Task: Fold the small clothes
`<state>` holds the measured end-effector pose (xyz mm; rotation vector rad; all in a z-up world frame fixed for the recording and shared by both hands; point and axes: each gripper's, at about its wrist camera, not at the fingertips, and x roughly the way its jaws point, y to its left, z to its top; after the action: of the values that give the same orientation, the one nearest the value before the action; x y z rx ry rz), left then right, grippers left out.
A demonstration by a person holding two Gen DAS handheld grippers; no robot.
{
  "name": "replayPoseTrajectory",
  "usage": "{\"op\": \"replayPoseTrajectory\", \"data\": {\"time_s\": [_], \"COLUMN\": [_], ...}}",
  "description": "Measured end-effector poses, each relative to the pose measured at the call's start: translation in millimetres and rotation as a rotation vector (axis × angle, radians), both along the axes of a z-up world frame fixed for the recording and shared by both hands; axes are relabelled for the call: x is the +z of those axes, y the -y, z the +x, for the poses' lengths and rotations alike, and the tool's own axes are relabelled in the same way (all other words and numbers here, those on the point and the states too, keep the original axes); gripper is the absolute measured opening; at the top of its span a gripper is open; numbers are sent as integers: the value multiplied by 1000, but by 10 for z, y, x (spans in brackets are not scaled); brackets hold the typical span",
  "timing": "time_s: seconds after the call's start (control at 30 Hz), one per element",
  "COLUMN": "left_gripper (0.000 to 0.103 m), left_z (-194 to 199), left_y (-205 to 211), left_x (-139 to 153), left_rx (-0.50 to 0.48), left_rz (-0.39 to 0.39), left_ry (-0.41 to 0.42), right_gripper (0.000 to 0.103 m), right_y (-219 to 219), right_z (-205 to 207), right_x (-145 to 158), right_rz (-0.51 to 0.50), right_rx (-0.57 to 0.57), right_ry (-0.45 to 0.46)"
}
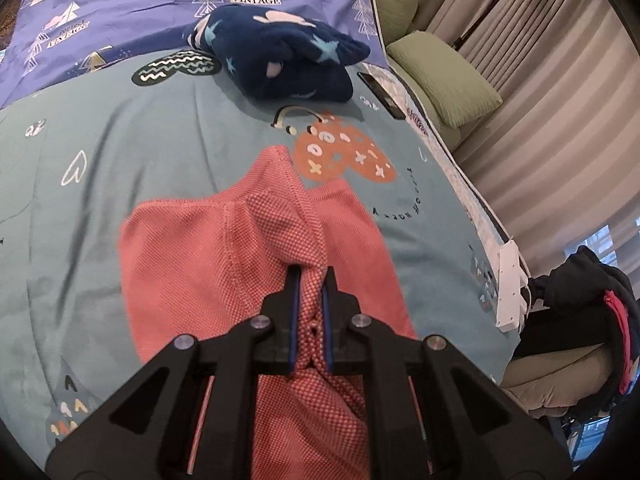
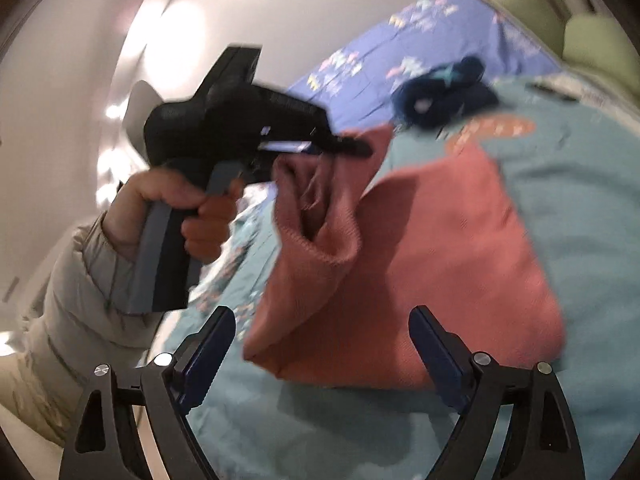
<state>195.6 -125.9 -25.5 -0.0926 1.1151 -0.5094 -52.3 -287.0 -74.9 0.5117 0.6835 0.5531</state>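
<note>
A pink knitted garment (image 1: 208, 248) lies partly spread on the teal bedspread (image 1: 140, 140). My left gripper (image 1: 311, 280) is shut on a bunched edge of the garment and lifts it above the bed. In the right wrist view the left gripper (image 2: 352, 148) shows from the side, held in a hand, with the pink garment (image 2: 440, 260) hanging from it. My right gripper (image 2: 322, 320) is open and empty, just in front of the garment's near edge.
A folded dark blue star-patterned fleece (image 1: 276, 52) lies farther up the bed on the purple sheet (image 1: 120, 8). Green cushions (image 1: 444, 76) and curtains stand right of the bed. A white power strip (image 1: 510, 284) sits at the bed's right edge.
</note>
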Motion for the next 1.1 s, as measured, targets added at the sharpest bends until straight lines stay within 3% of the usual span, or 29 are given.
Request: {"op": "replayPoseTrajectory", "data": {"time_s": [0.07, 0.13, 0.2, 0.27, 0.37, 0.5, 0.63, 0.8, 0.93, 1.1], "left_gripper": [11, 11, 11, 11, 11, 11, 11, 11, 20, 29], "left_z": [2, -8, -22, -35, -65, -164, -169, -109, -92, -194], "left_y": [22, 34, 50, 63, 161, 529, 947, 1159, 1193, 1040], "left_x": [-17, -16, 7, 45, 111, 128, -82, -382, -432, -121], "left_rx": [1, 3, 4, 8, -16, -93, -134, -124, -135, -163], "left_rz": [3, 8, 13, 1, -32, 2, 85, 146, 110, 24], "left_ry": [-6, -9, -2, 1, 1, 20, 17, -17, -40, 33], "right_gripper": [91, 78, 6, 4, 4, 4, 4, 4, 5, 8], "right_y": [-57, -98, -35, 88, 275, 419, 601, 843, 909, 919], "right_z": [82, 208, 293, 278, 89, -137, -208, -251, -320, -423], "right_x": [44, 82, 73, 60, 137, 172, 54, -142, -216, -320], "right_rz": [-24, -52, -15, 39, 40, 40, 48, 77, 88, 99], "right_rx": [-1, -32, -36, -64, -119, -148, -208, -262, -264, -237], "right_ry": [20, 12, -39, -47, -15, -3, -44, -124, -165, -211]}}
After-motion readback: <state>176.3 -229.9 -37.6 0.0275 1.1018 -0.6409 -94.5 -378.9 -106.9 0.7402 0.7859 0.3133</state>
